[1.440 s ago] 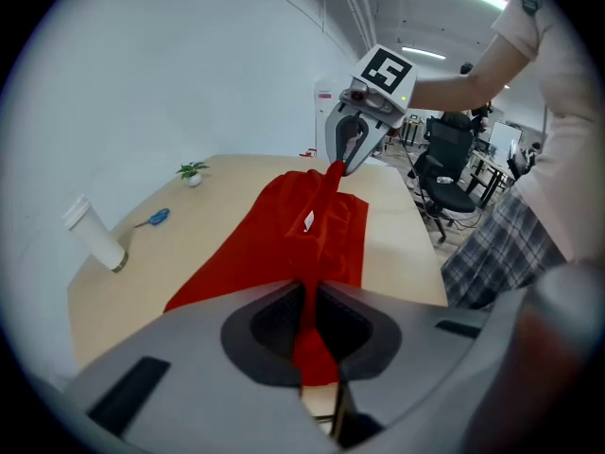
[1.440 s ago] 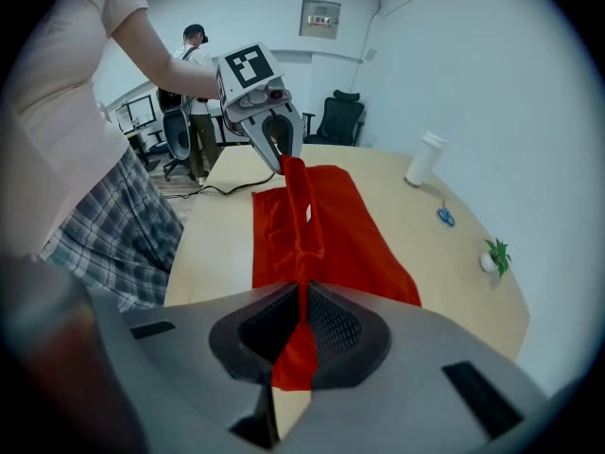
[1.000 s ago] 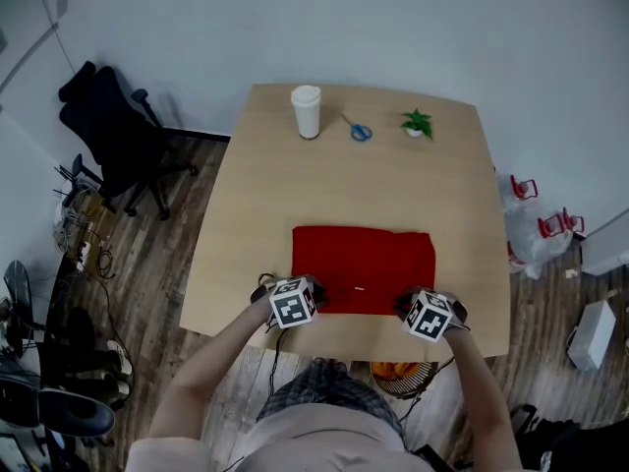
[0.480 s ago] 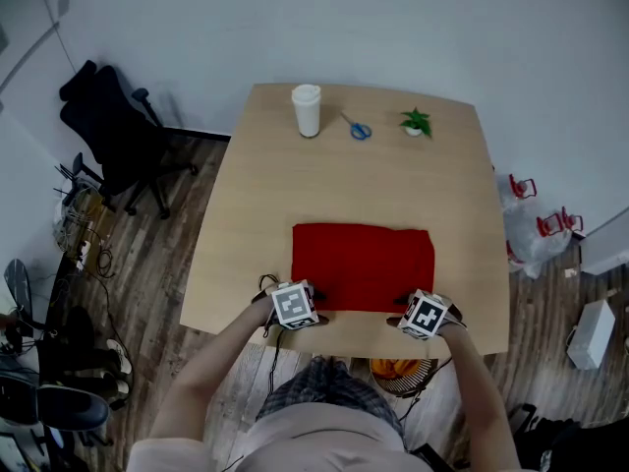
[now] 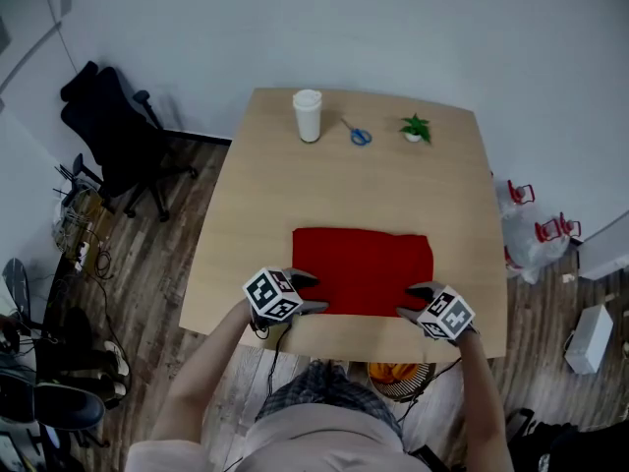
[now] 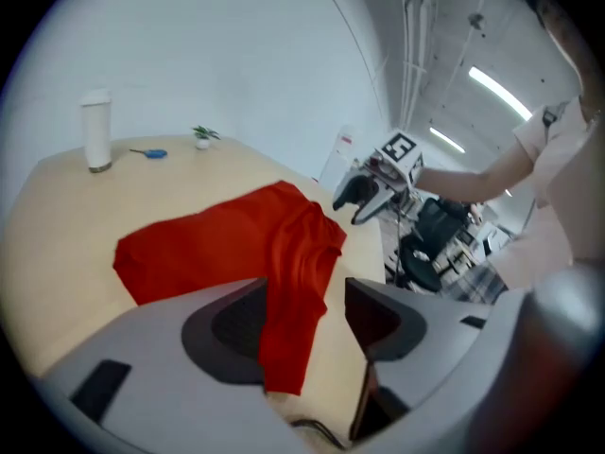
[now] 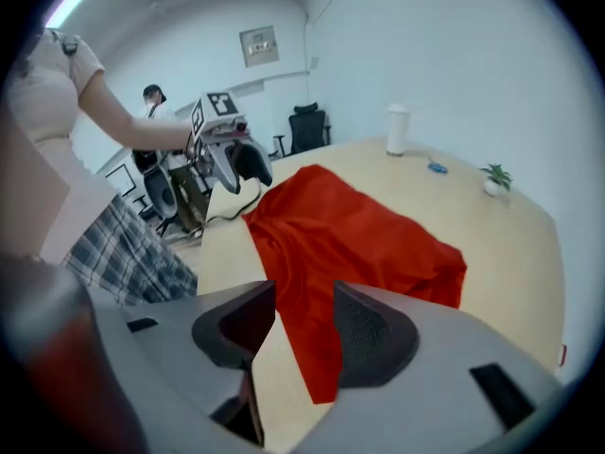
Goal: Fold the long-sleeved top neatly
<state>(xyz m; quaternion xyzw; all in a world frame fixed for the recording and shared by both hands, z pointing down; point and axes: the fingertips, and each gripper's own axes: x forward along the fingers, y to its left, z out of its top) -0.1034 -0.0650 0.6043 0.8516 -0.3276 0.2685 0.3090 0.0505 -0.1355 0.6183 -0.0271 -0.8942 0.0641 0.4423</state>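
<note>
The red long-sleeved top point(image 5: 364, 268) lies folded flat on the near half of the table point(image 5: 285, 185), its long axis running left to right. The left gripper point(image 5: 307, 294) and right gripper point(image 5: 414, 301) hover at its near corners, equally close. Their jaws have just been opening and are released, with the cloth lying loose below the gaps.

head view: high, steeply down on table point(image 5: 344, 185) | gripper views: low, close, facing inward — all share red top point(image 5: 364, 268)

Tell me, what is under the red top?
The red top lies on the wooden table, with bare wood showing all around it. Anything beneath the cloth is covered, so I cannot tell.
</note>
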